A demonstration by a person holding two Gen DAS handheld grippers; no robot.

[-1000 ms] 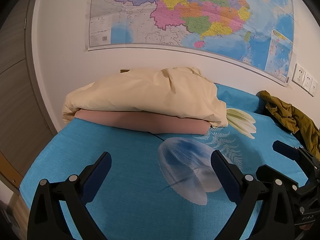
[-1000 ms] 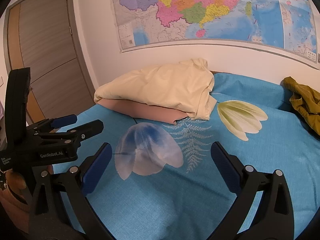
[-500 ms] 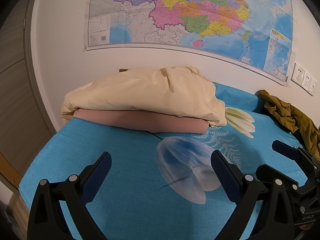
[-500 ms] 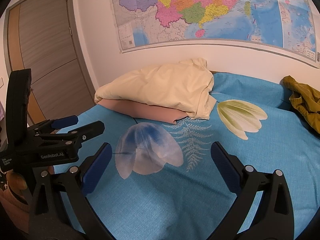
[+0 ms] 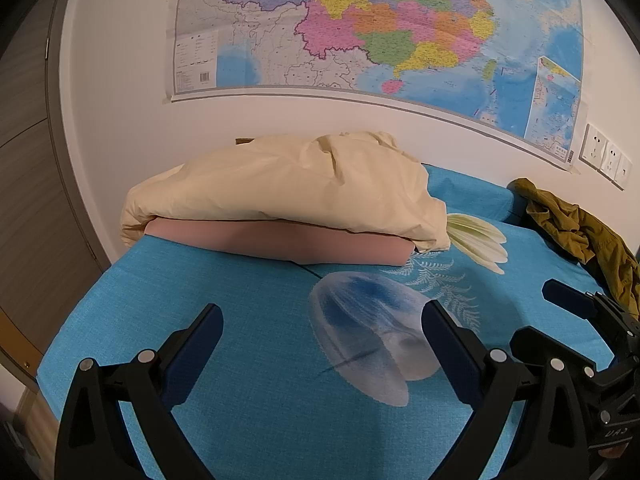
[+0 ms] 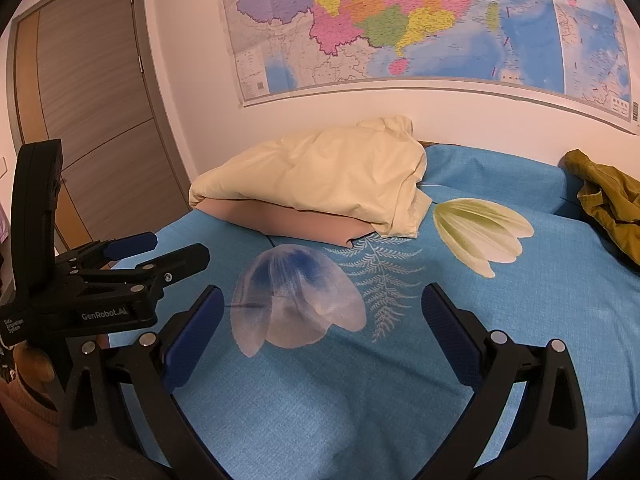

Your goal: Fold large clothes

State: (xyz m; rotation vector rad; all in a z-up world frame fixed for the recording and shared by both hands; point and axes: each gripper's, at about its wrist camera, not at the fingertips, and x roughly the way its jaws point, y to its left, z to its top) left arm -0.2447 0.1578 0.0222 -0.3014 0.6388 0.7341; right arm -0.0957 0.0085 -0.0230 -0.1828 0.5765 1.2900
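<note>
Right wrist view: both grippers empty, jaws apart, over bed (image 6: 360, 400); olive garment (image 6: 608, 196) (crumpled, far right) wants edge grasps, spread flat first.

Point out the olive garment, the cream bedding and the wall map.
Olive garment (image 6: 608, 196), right wrist view, crumpled middle.
Cream bedding (image 5: 288, 188), left wrist view, top face.
Wall map (image 5: 360, 28), left wrist view, coloured middle.
</note>
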